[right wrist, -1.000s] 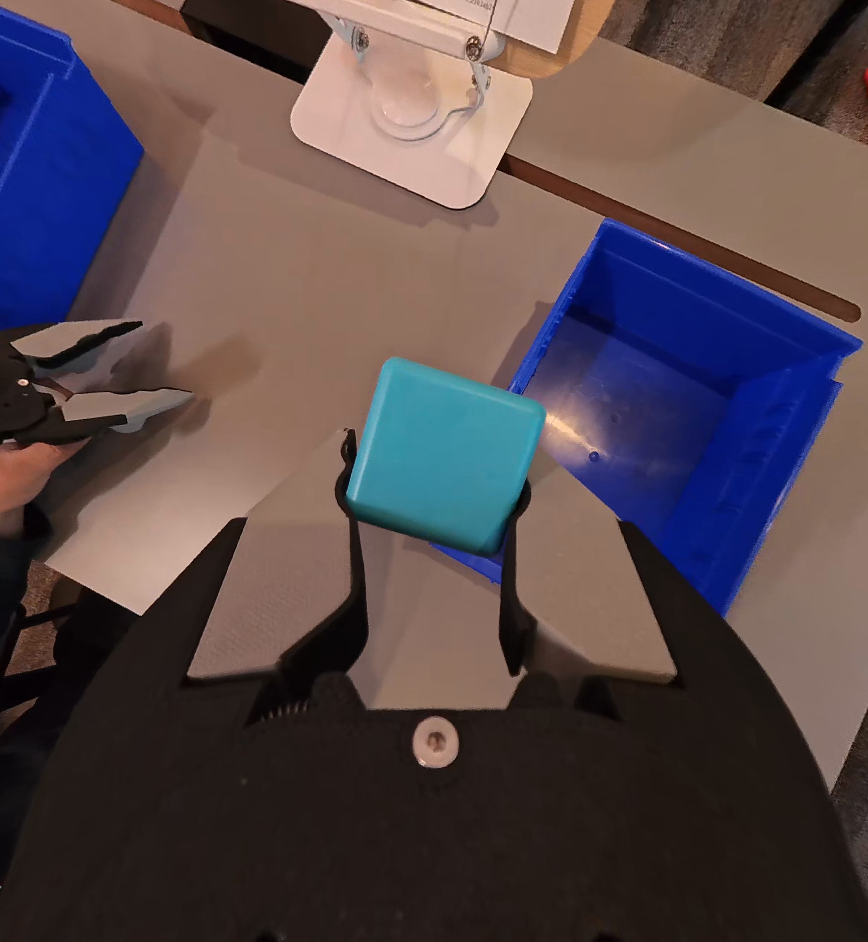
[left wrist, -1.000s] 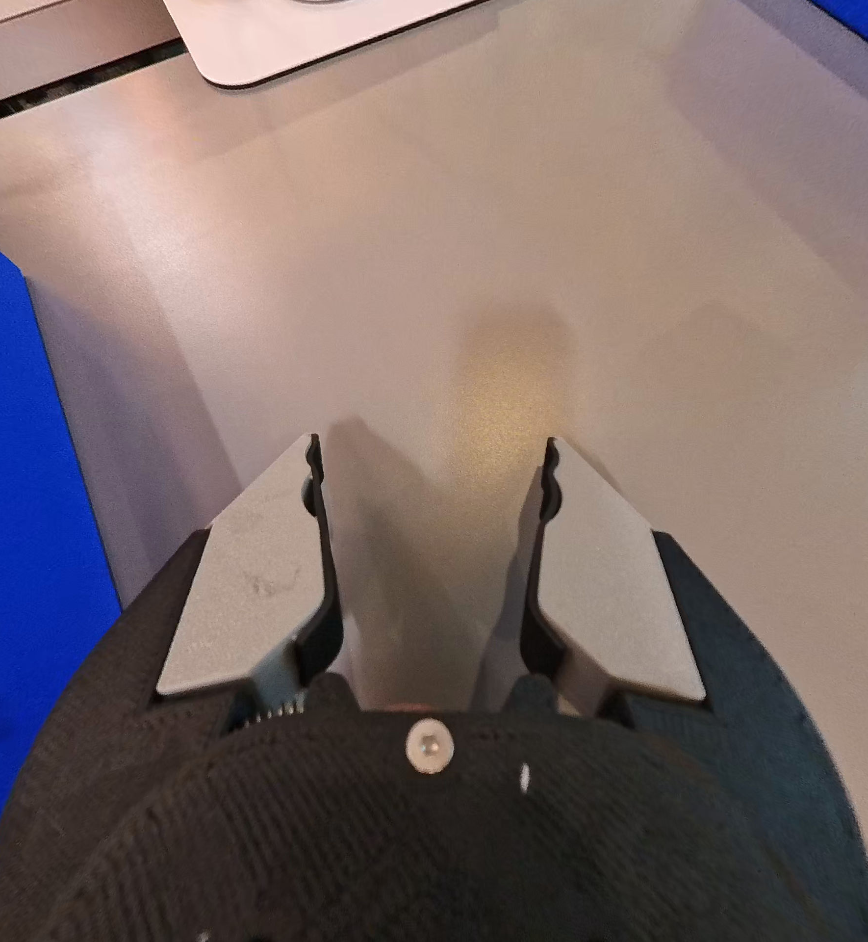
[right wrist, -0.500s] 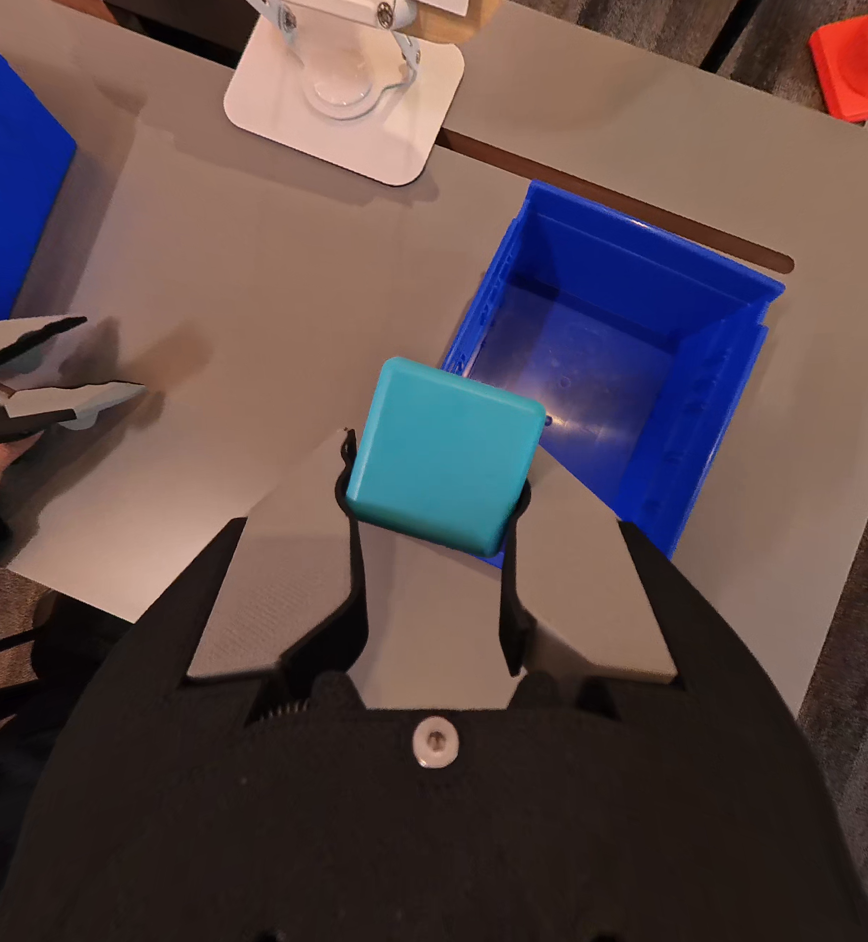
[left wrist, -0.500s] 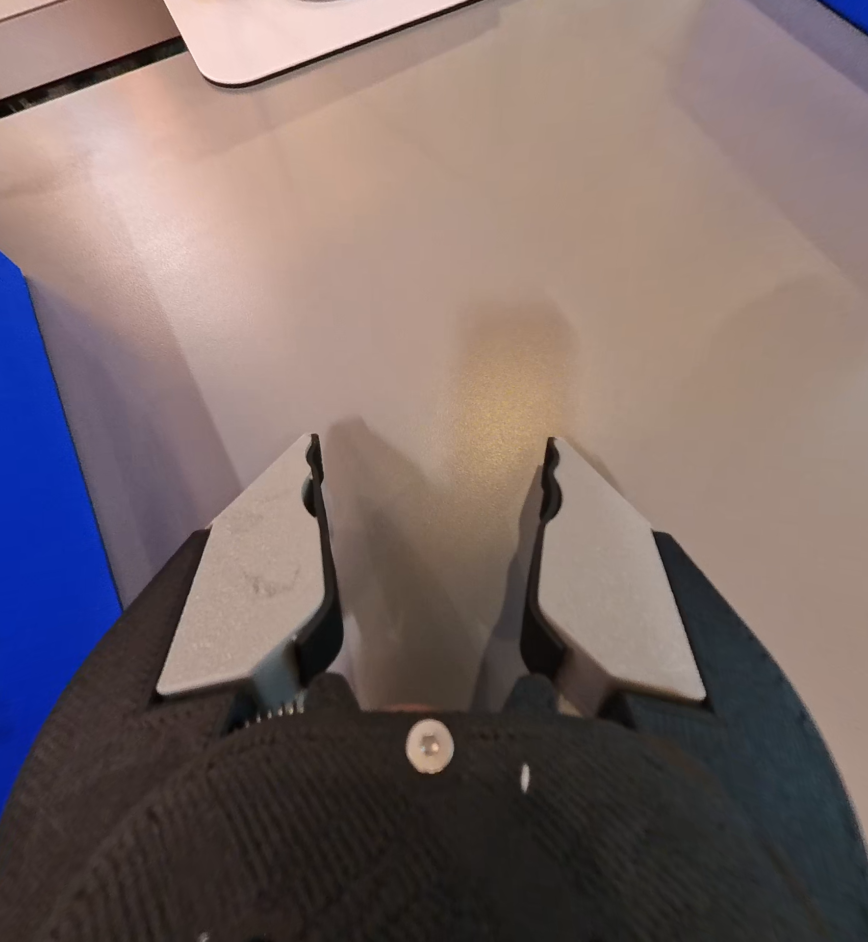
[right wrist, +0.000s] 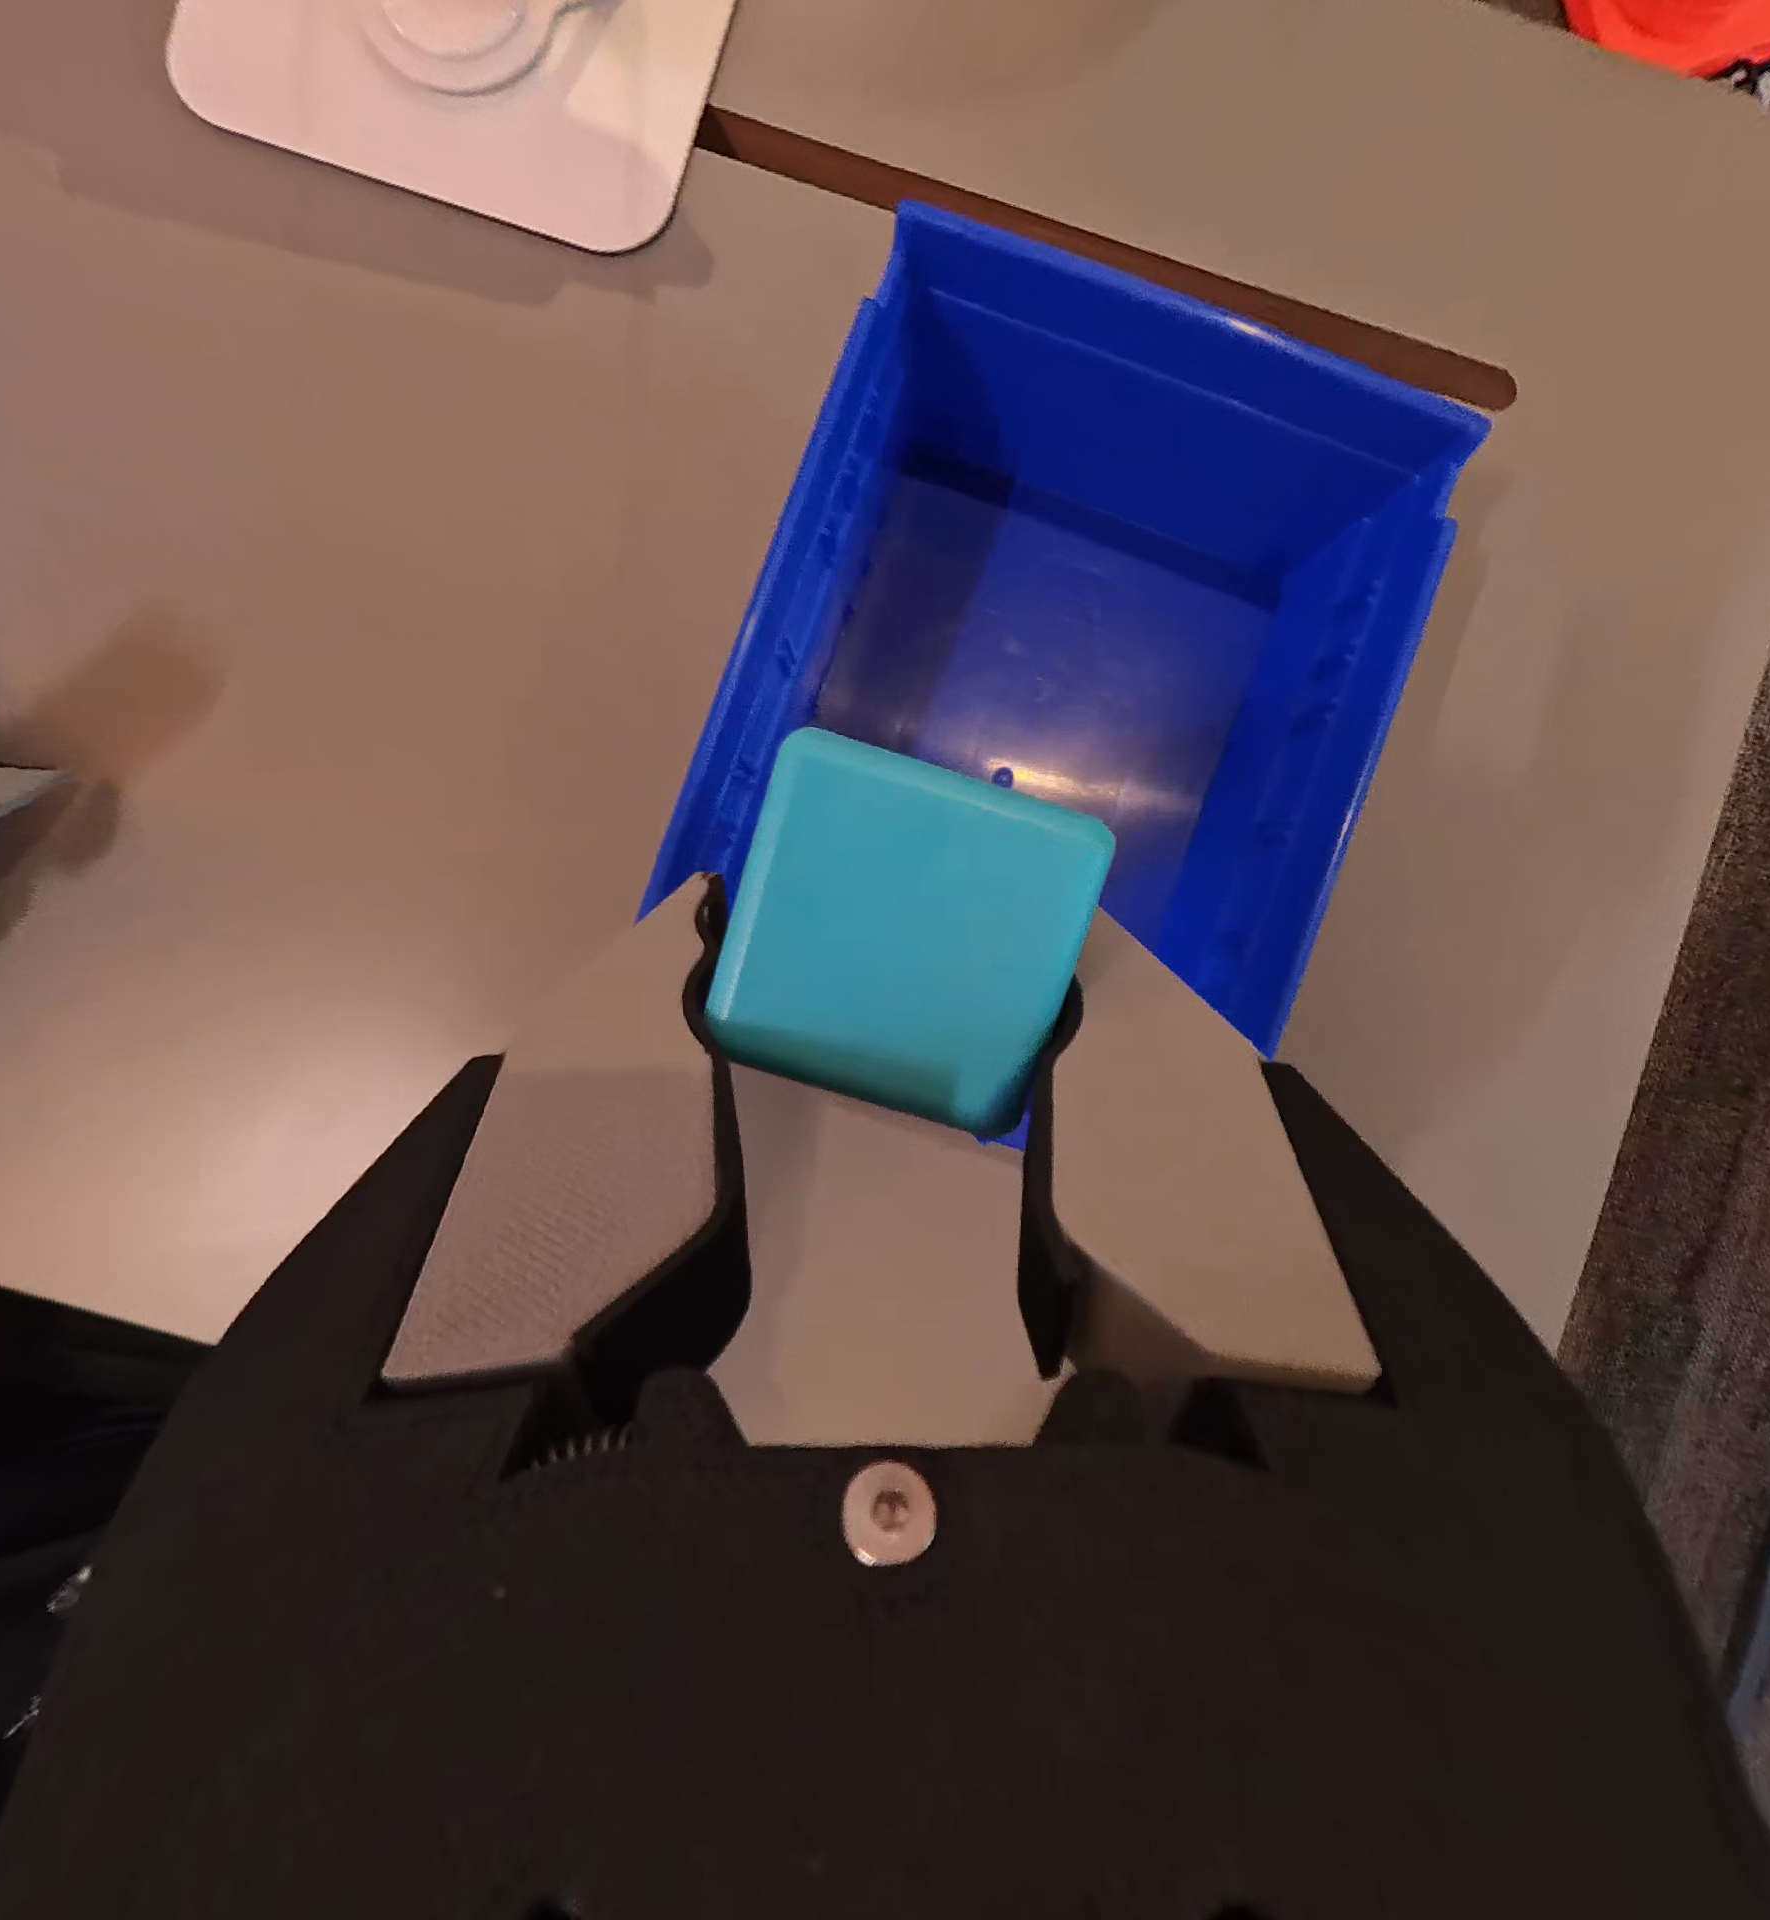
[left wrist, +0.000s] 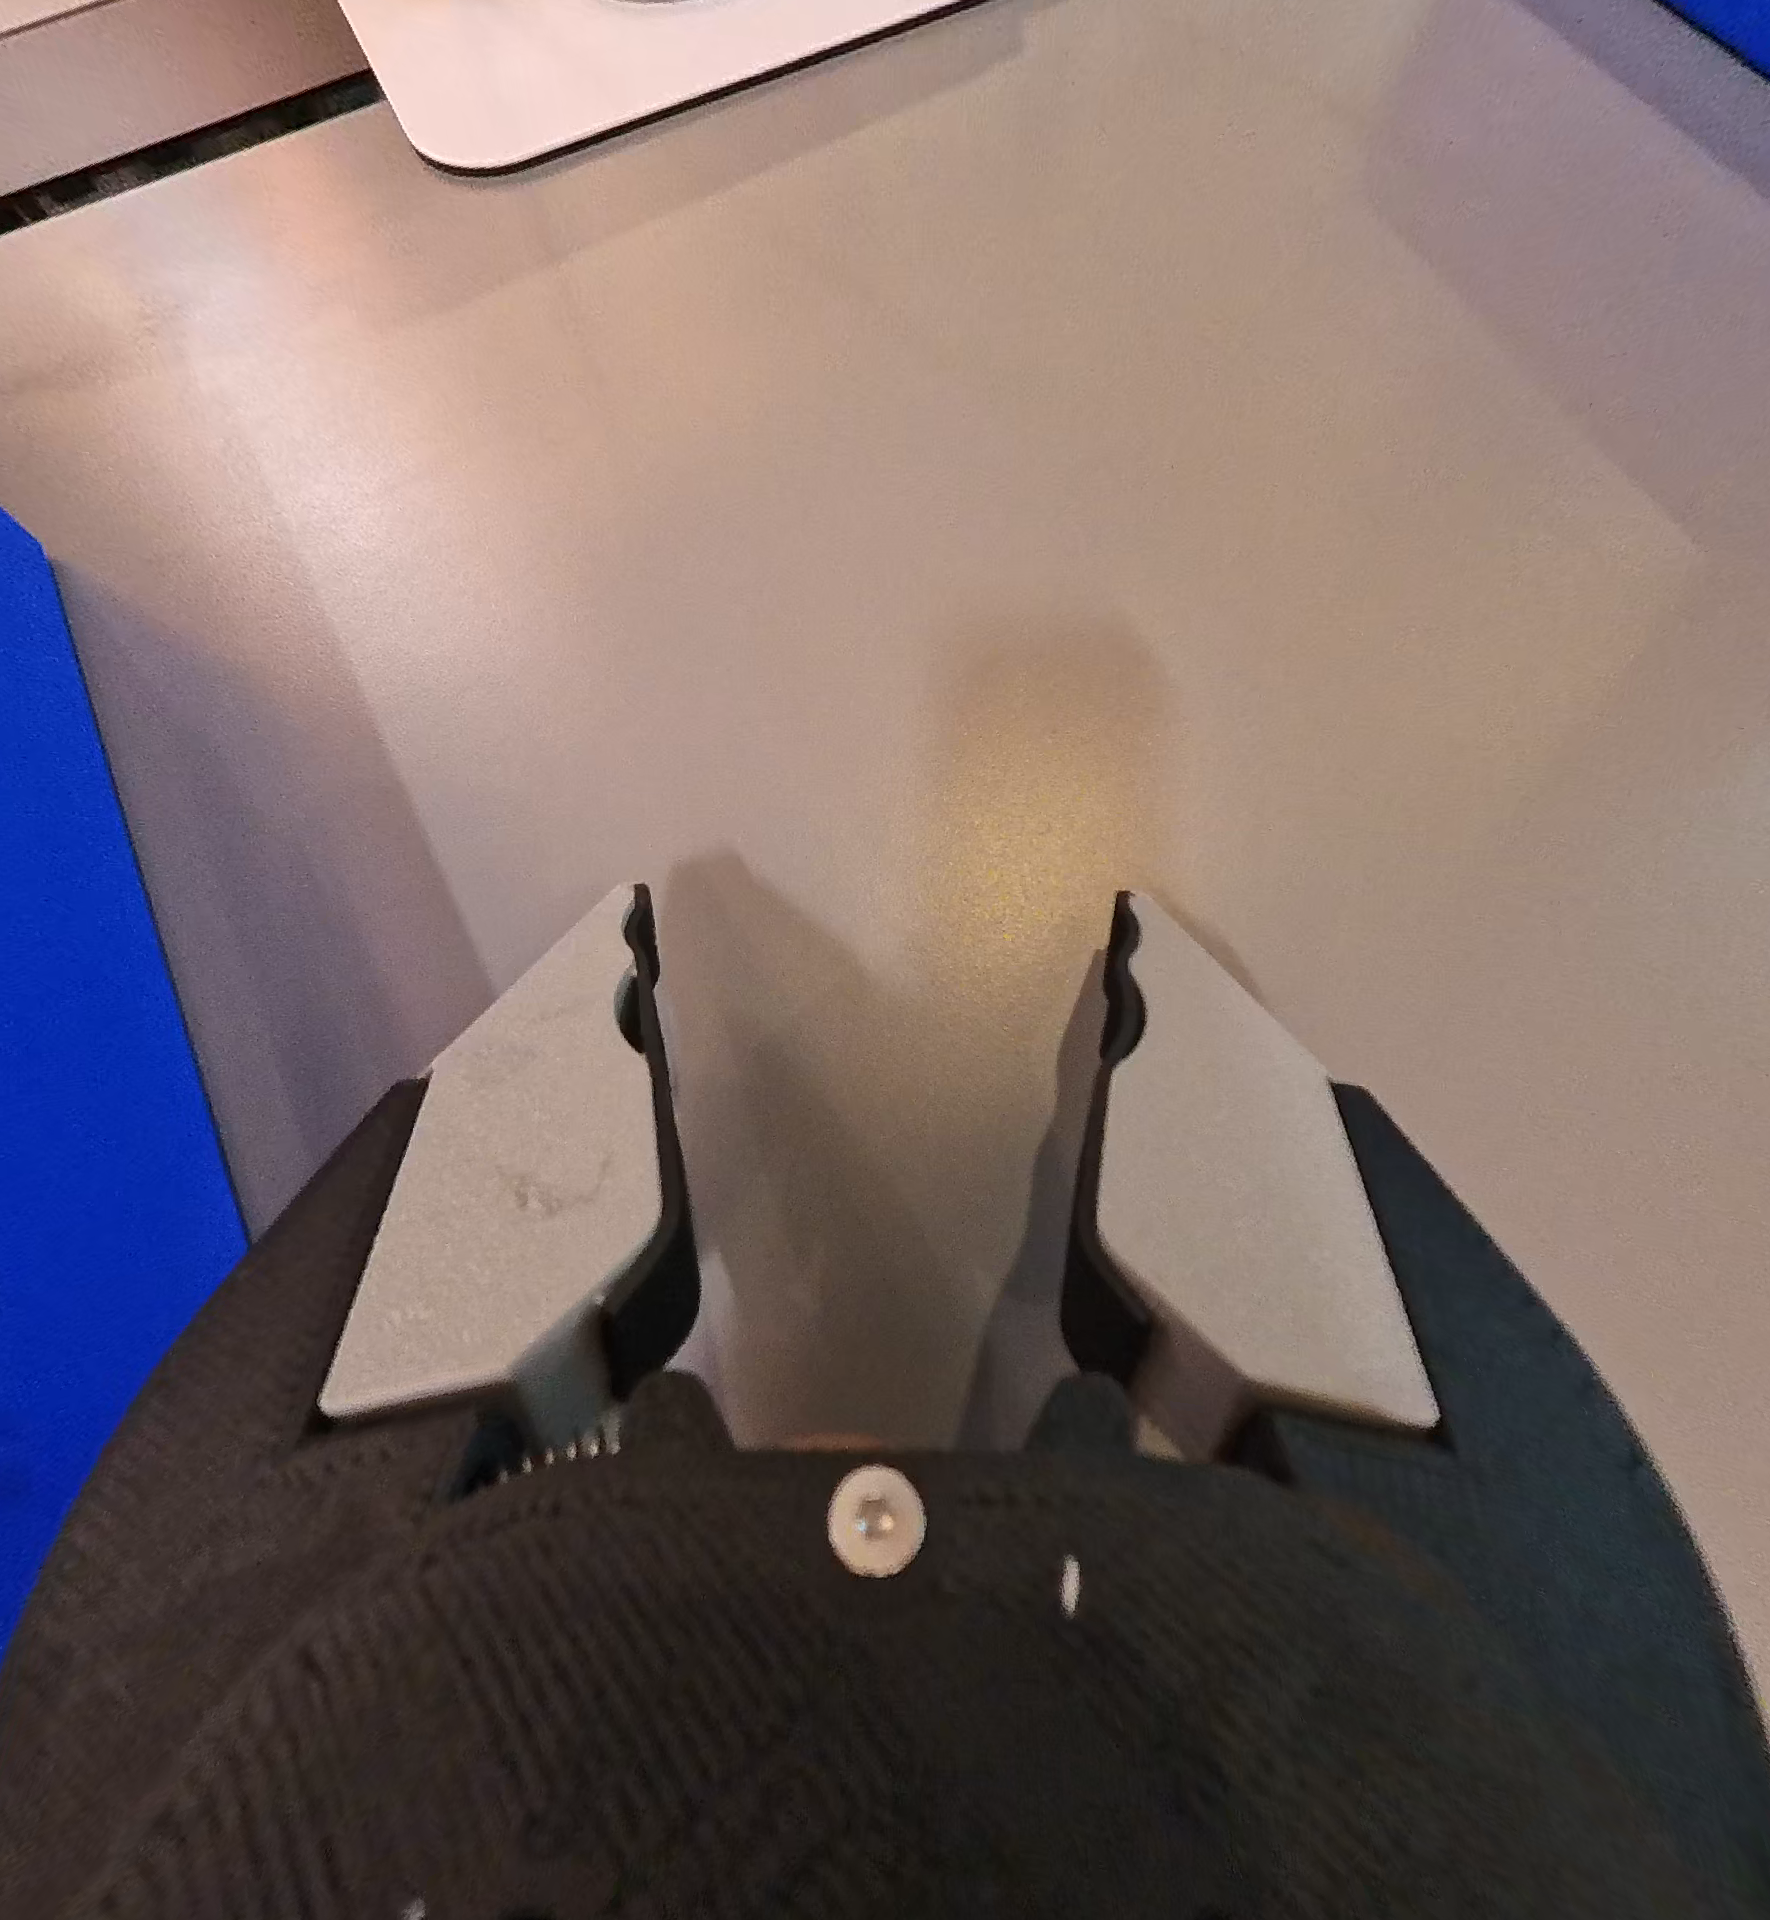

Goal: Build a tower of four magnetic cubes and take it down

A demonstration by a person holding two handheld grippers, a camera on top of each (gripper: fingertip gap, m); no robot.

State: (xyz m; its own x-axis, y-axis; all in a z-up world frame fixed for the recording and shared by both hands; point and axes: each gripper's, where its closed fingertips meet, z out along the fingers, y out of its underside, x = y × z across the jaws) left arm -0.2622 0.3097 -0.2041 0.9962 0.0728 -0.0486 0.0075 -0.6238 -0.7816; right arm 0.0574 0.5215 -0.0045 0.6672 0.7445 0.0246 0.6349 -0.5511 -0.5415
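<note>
Table (right wrist: 341, 499): a big grey top. No tower stands on the part we can see.
Blue bin (right wrist: 1307, 675): an open box on the table, ahead of the right gripper and a bit to its right. Its floor looks bare where it shows. Its near edge is hidden behind the cube.
White base plate (right wrist: 465, 135): flat, at the far side of the table, well apart from the bin.
Right gripper (right wrist: 891, 997): its two fingers are squeezed onto the sides of the cube and hold it up in the air.
Teal cube (right wrist: 912, 935): tilted a little between the fingers. It seems to hang over the near edge of the bin, at its left corner.
Left gripper (left wrist: 881, 935): its fingers are spread apart with nothing between them. It points at bare table, with another blue bin wall (left wrist: 19, 935) to its left.
Key thing: the bin's open middle lies just past the cube, forward and right. The right gripper is the near one.
Guess: this looks like the take-down part, with the cube going into the bin.
</note>
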